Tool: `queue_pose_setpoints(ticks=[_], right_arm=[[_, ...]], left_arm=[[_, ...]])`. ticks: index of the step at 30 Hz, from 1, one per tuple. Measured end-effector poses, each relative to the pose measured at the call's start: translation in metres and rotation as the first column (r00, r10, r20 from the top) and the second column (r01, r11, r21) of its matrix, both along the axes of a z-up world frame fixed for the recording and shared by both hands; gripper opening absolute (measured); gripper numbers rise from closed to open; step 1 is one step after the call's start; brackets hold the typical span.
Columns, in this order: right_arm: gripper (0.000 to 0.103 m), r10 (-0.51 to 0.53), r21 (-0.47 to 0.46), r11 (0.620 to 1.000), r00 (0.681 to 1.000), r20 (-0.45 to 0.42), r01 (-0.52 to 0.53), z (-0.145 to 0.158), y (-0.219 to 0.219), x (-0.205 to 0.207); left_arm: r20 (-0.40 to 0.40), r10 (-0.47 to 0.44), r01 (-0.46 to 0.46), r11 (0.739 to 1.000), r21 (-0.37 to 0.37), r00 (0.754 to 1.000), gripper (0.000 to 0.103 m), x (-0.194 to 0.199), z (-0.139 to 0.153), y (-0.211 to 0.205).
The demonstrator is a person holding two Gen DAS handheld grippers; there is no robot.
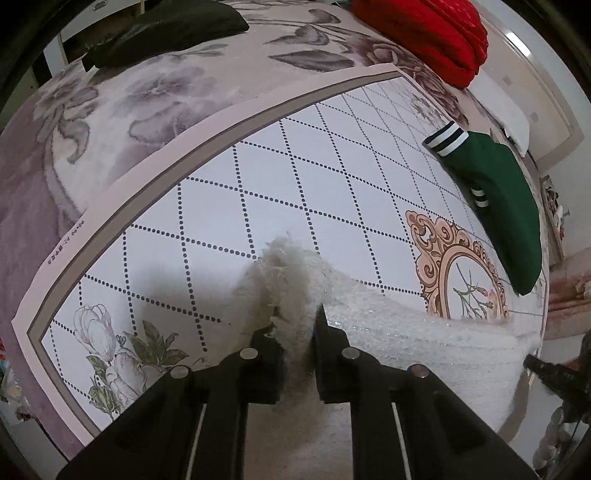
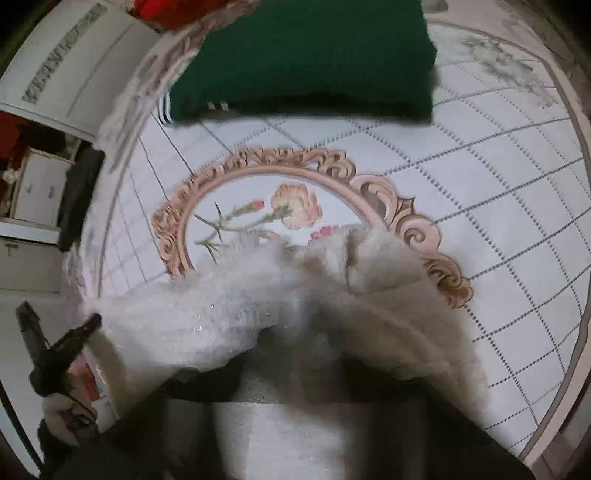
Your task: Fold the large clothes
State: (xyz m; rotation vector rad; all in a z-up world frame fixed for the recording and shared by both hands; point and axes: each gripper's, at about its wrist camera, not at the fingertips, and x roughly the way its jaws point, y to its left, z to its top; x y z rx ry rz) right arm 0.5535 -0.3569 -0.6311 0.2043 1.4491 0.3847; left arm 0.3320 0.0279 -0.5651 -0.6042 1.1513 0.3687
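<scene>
Patterned mat [image 1: 295, 177] (fuzzy white garment [image 2: 229, 317] blurred)

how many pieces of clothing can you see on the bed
4: fluffy white garment nearest the camera, folded green sweater at right, red garment top right, black garment top left. Others may lie out of frame.

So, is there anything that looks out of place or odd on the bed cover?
Nothing looks damaged or spilled. The fluffy white garment is bunched, pinched by the left gripper and draped over the right gripper. The green sweater lies folded near the cover's edge.
</scene>
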Motion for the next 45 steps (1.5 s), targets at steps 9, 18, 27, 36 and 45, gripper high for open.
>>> queue_pose_setpoints(ticks=[9,18,27,36,45], right_arm=[[0.000,-0.091,0.058,0.995,0.984,0.150,0.083,0.051,0.001,0.026],[0.011,-0.064,0.043,0.997,0.997,0.048,0.062,0.059,0.003,0.002],[0.016,0.041,-0.008,0.999,0.991,-0.130,-0.042,-0.032,0.065,0.002],[0.076,-0.132,0.181,0.968,0.967,-0.216,0.172,-0.020,0.004,-0.002],[0.096,-0.422,0.166,0.864,0.863,-0.277,0.475,-0.046,-0.142,-0.140]], left_arm=[[-0.050,0.066,-0.068,0.997,-0.037,0.997,0.010,-0.012,-0.020,0.021],[-0.066,0.096,-0.093,0.994,0.053,0.993,0.040,-0.022,0.013,0.018],[-0.044,0.020,-0.012,0.987,0.159,0.999,0.071,-0.033,0.043,-0.028],[-0.050,-0.197,0.198,0.980,0.022,0.979,0.087,0.010,0.005,-0.129],[-0.145,-0.317,0.326,0.944,0.043,0.937,0.100,0.045,-0.045,-0.186]])
